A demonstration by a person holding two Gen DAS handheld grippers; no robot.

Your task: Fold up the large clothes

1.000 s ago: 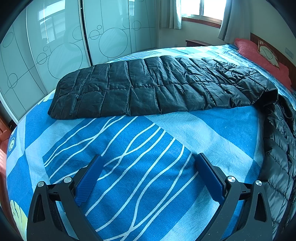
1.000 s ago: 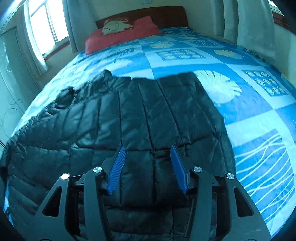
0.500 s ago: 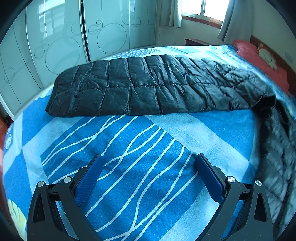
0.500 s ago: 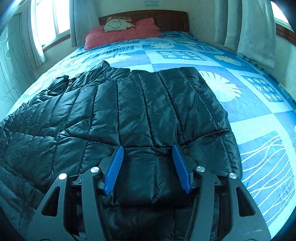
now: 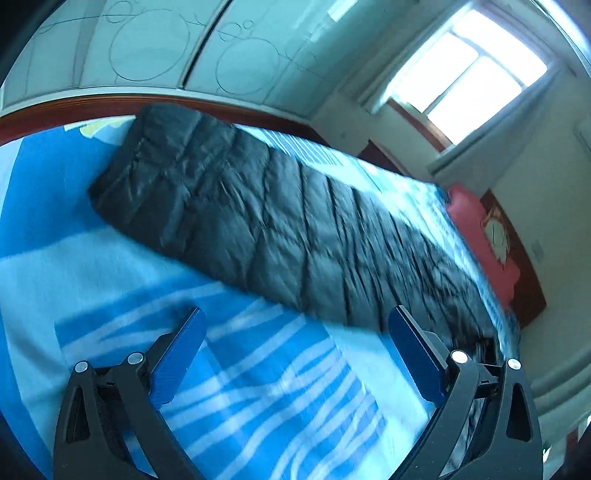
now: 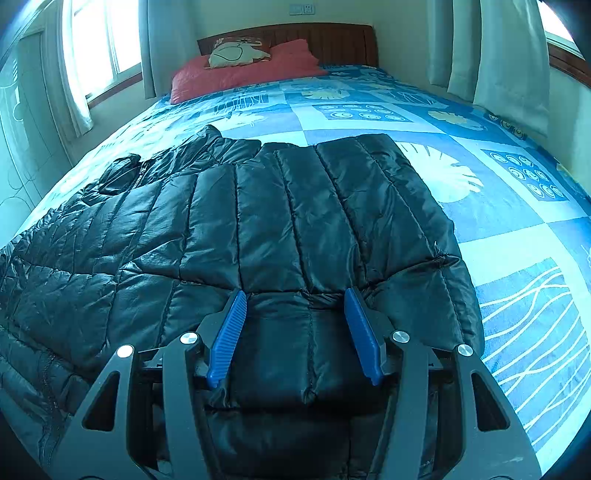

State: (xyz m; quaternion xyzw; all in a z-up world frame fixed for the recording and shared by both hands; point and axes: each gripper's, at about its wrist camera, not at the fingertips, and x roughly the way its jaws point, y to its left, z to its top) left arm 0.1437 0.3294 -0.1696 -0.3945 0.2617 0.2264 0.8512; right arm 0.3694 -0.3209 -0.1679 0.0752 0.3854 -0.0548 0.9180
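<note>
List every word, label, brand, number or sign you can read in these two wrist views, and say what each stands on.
None can be read.
Black quilted puffer jacket: no label or logo shows.
Blue patterned bedspread: only leaf, ring and line motifs.
Cream cushion on the red pillow: a line drawing, no letters.
White wall plate: too small to tell.

— Where does the left wrist view look?
— Tilted, low over the bed [image 5: 258,387], toward the wardrobe [image 5: 155,48].
— And the right?
— Close above the jacket [image 6: 280,229], facing the headboard [image 6: 325,40]. Both share jacket and bed.
</note>
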